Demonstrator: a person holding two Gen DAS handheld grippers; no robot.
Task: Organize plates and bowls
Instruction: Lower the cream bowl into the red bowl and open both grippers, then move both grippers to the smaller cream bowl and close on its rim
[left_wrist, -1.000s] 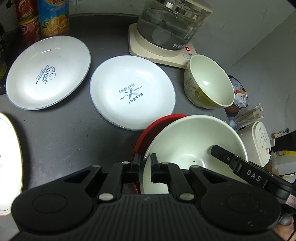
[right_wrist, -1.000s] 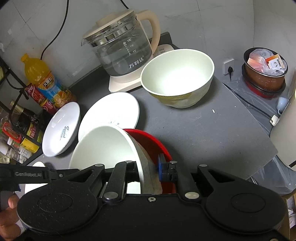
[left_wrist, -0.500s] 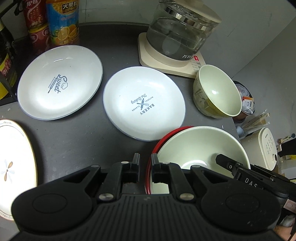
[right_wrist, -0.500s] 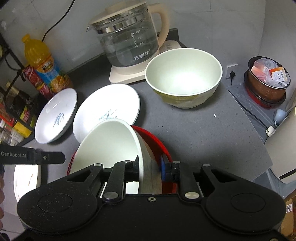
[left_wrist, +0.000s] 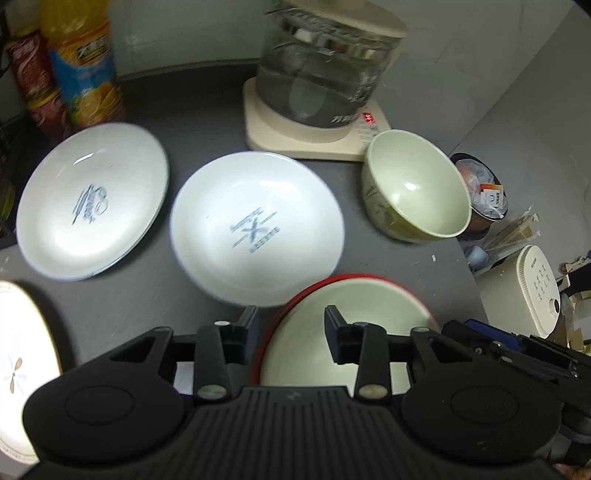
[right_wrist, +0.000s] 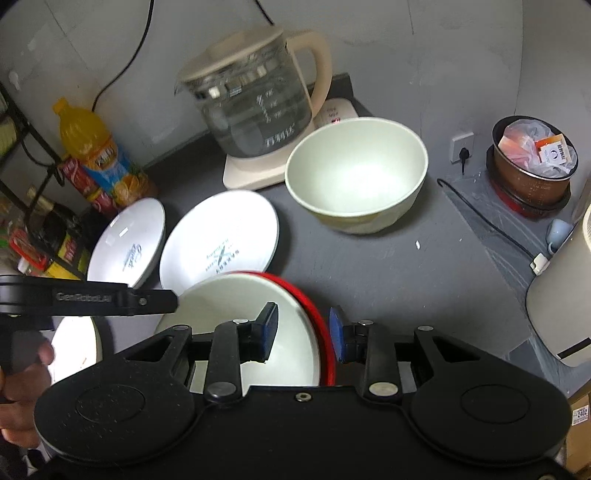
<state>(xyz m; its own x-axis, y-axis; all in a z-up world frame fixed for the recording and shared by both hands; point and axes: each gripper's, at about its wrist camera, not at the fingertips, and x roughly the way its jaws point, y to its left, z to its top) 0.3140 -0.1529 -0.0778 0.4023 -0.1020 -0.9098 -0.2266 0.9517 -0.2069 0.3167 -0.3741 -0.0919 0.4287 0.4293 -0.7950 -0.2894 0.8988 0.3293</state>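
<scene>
Both grippers, left (left_wrist: 290, 325) and right (right_wrist: 303, 329), gape wide and hold nothing, each straddling a rim of the cream bowl (right_wrist: 258, 314) nested in the red bowl (right_wrist: 317, 314) on the grey counter (right_wrist: 388, 266), near two white plates (left_wrist: 255, 232) and another bowl (right_wrist: 354, 173).

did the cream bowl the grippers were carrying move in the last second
Yes. The cream bowl was tilted up in the right gripper's shut jaws; it now sits level in the red bowl, and both jaws have opened. The kettle stays put.
</scene>
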